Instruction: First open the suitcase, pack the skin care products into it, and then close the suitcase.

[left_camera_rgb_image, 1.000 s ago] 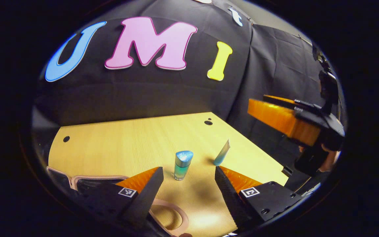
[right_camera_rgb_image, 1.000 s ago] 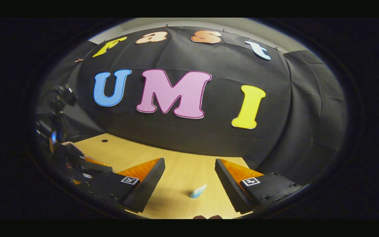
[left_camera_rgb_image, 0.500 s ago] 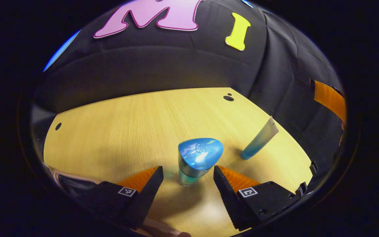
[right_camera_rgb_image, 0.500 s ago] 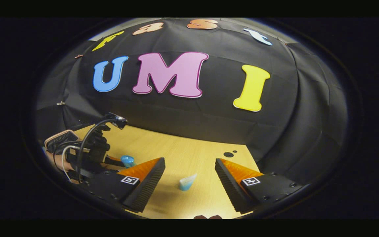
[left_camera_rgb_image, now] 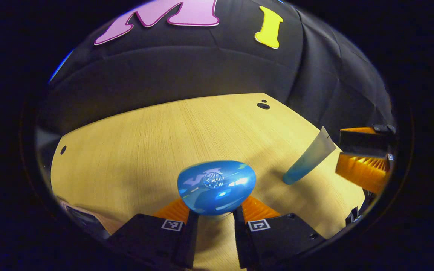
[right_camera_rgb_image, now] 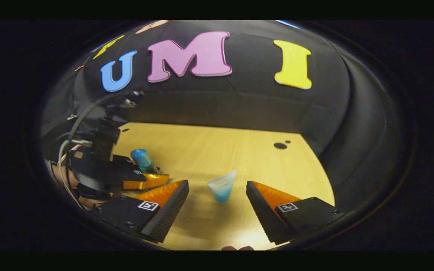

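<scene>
Black blocky bodies on left gripper (left_camera_rgb_image: pixel 214 241) and right gripper (right_camera_rgb_image: pixel 217 210), each finger base carrying a small white square marker, ribbed orange backing, round screw heads. Looping cables (right_camera_rgb_image: pixel 66 150), apparently grey and black, behind the left one.

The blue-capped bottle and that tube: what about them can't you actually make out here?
- Bottle: in the left gripper view its own cap hides the body, so finger contact is unconfirmed.
- Bottle, right gripper view: small, its base hidden behind the left gripper.
- Tube: print too small to read.
</scene>
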`<action>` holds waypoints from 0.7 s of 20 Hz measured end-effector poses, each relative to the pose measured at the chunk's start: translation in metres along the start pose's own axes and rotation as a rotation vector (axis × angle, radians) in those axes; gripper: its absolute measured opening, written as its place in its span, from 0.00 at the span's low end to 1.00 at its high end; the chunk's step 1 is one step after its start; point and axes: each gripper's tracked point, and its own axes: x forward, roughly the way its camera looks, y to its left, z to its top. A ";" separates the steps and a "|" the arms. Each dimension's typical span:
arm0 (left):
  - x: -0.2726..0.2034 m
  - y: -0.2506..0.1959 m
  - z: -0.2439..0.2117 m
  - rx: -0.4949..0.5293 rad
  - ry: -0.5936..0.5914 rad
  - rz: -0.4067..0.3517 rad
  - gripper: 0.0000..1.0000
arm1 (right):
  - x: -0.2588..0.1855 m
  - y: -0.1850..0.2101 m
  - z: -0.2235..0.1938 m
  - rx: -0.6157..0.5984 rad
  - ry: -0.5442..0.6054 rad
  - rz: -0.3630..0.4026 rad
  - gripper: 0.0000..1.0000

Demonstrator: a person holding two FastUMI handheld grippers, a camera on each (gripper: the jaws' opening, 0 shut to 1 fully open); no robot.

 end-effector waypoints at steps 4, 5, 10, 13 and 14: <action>0.001 0.000 0.002 -0.006 0.005 -0.005 0.51 | 0.046 -0.006 -0.029 0.035 0.100 -0.015 0.98; 0.001 -0.001 0.002 0.002 0.005 -0.006 0.48 | 0.053 -0.005 -0.034 0.052 0.127 -0.014 0.98; 0.005 -0.003 0.003 0.036 0.019 -0.006 0.48 | 0.073 -0.005 -0.039 0.088 0.148 -0.027 0.45; 0.005 -0.005 0.008 0.027 0.029 -0.012 0.48 | 0.067 -0.005 -0.041 0.089 0.168 -0.030 0.34; 0.006 -0.007 0.009 0.020 0.036 -0.023 0.48 | 0.063 -0.004 -0.037 0.092 0.161 -0.022 0.42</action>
